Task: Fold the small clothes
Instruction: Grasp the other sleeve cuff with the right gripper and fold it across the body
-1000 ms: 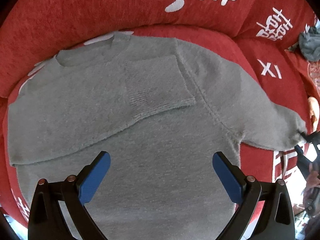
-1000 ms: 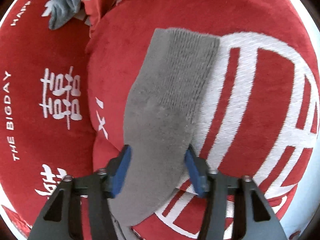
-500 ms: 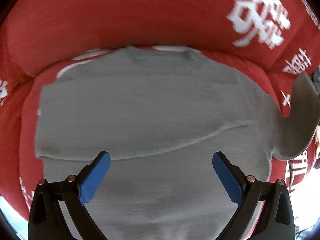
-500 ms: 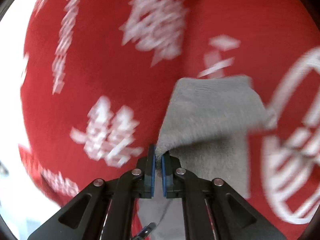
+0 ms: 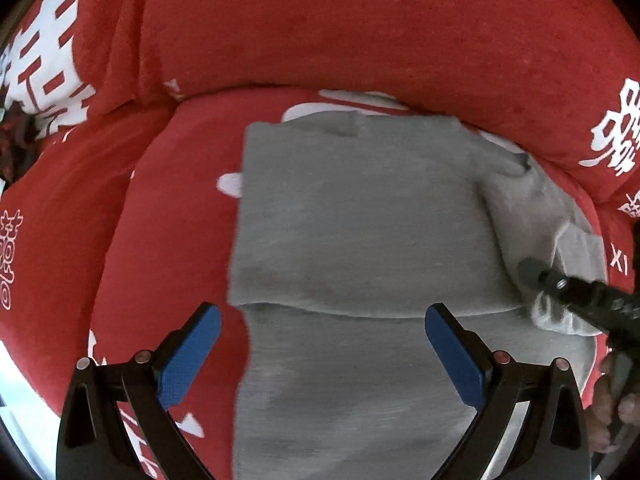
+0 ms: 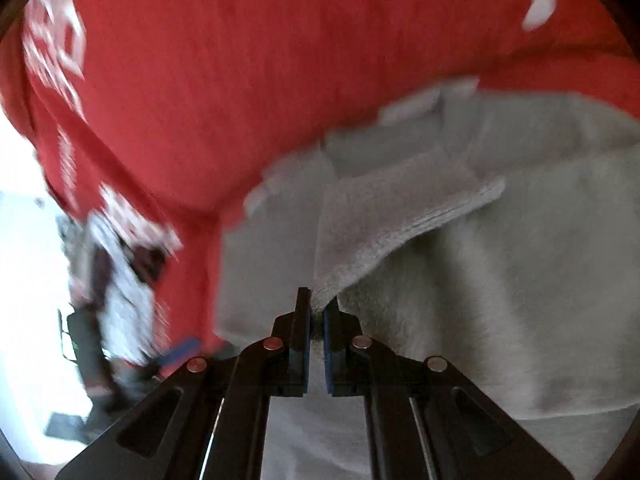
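A small grey knit sweater (image 5: 360,220) lies flat on a red sofa seat, its left sleeve folded in across the chest. My left gripper (image 5: 320,344) is open and empty, hovering over the sweater's lower body. My right gripper (image 6: 317,312) is shut on the right sleeve (image 6: 384,216) near its cuff and holds it over the sweater's body (image 6: 520,280). In the left wrist view the right gripper (image 5: 536,276) shows at the sweater's right edge with the sleeve (image 5: 540,216) bunched around it.
The red sofa cushion (image 5: 168,220) with white printed characters carries the sweater. The red backrest (image 5: 360,32) rises right behind the collar. In the right wrist view the backrest (image 6: 240,60) fills the top and a bright floor area (image 6: 36,300) with blurred dark objects lies left.
My right gripper closed on the right sleeve, lifted it and swung it inward over the sweater. My left gripper stayed open and its view shifted left across the sweater.
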`<state>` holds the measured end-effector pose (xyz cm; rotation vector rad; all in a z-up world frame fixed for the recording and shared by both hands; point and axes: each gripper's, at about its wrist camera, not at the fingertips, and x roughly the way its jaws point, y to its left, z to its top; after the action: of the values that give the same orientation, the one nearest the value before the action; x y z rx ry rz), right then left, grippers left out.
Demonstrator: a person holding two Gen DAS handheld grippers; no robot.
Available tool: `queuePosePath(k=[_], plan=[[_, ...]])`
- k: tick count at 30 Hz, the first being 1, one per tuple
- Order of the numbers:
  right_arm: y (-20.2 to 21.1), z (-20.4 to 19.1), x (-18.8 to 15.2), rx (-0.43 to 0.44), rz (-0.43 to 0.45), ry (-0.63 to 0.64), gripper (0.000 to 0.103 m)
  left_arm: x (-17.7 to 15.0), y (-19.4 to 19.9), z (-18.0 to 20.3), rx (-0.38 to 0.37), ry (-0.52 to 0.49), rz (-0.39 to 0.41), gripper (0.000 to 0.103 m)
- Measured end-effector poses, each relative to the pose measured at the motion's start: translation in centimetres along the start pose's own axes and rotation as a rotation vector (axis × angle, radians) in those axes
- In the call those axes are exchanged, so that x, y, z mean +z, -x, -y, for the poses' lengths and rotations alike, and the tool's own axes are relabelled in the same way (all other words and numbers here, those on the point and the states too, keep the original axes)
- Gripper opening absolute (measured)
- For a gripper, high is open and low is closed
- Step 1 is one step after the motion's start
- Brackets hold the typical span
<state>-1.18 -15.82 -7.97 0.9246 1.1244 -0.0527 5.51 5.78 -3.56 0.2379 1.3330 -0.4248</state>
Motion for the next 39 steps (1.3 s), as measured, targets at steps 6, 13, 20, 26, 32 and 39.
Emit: queuePosePath(k=[6,13,20,26,32,39], plan=[[1.1,-0.1,-0.5,-0.097,0.058,-0.053,0.036,0.0,-0.1,-1.8,-0.059,0.025,-0.008,0.102],[1.4,0.2,1.9,-0.064,0.165,-0.162,0.005,1.2,0.7,-2.3,-0.240,0.052,-0.010,0.102],[-3.3,-5.8,0.9,0.016,-0.046,0.082,0.005,3.1,-1.0,-1.3,-0.442,0.064,-0.058,0.102],[-0.8,-4.4,-1.3,-0.079,0.035,0.018,0.009,3.3,-1.7,-0.2,-0.392,0.037,-0.050,0.102],[2.6,3.0,1.0,-0.078,0.161,-0.280,0.053,3.4,-2.4,-1.2,-0.339,0.098,-0.062,0.102],[-0.4,1.2,3.4,0.044,0.137,-0.214,0.007,3.4,-2.0,-3.6,-0.476,0.176,-0.085,0.102]])
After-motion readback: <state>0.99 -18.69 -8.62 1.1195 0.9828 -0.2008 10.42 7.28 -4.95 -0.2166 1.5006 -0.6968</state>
